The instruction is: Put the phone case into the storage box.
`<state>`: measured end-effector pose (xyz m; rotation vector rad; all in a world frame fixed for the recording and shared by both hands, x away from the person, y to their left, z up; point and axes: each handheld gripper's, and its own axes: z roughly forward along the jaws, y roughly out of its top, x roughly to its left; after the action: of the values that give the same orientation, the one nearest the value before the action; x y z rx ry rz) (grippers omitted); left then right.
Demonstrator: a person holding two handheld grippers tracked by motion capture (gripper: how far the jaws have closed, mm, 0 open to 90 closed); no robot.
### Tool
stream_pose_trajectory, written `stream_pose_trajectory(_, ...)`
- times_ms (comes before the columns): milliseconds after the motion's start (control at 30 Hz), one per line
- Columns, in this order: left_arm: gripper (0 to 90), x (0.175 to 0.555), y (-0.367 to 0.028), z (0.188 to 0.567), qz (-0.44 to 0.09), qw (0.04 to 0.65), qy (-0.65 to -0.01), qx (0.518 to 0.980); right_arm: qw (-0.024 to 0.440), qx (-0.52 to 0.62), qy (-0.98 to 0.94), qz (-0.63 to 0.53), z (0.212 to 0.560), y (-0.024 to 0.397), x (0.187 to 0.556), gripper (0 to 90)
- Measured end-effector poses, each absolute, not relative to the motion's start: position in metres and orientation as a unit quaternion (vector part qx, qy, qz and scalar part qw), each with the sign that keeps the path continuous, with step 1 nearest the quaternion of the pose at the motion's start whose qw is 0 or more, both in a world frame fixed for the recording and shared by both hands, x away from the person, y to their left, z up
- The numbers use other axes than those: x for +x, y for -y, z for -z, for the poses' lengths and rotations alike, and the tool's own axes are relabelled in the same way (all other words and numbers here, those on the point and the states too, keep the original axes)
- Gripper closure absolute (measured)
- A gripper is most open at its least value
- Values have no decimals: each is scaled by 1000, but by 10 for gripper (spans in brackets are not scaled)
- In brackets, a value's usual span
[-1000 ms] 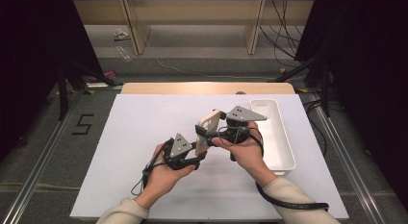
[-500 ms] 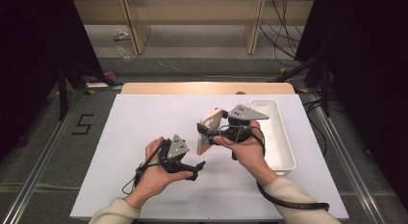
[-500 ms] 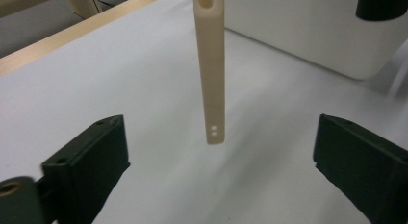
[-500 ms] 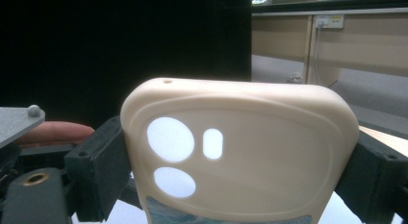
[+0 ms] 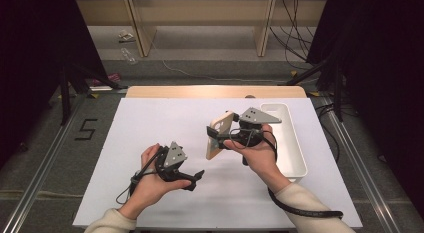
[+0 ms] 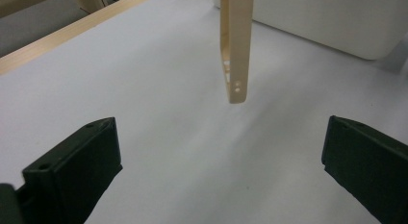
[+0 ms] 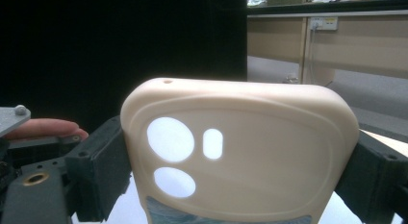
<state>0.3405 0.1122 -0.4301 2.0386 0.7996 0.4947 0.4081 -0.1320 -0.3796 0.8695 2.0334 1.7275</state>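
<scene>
A beige phone case hangs upright above the white table, with my right gripper shut on its two long edges. In the right gripper view the case shows its camera cutouts, and the black jaws of my right gripper press on both of its sides. My left gripper is lower left of the case and apart from it. Its jaws have just been opening and stand wide with nothing between them. In the left gripper view the case hangs edge-on ahead of the spread jaws of my left gripper.
A long white tray lies on the table to the right of the right hand, also seen as the tray behind the case. The table's wooden far edge runs across the back. A cable trails from each gripper.
The left gripper has drawn away from the case, down and to the left, and its jaws stand wider. The right gripper and the case have stayed in place.
</scene>
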Motion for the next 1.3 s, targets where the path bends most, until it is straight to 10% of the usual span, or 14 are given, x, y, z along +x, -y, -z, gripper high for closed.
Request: stream_pose_trajectory(1300,0,340,-162,435,-213,427,-363,800,203,330,-698,-602,363,156,416,124)
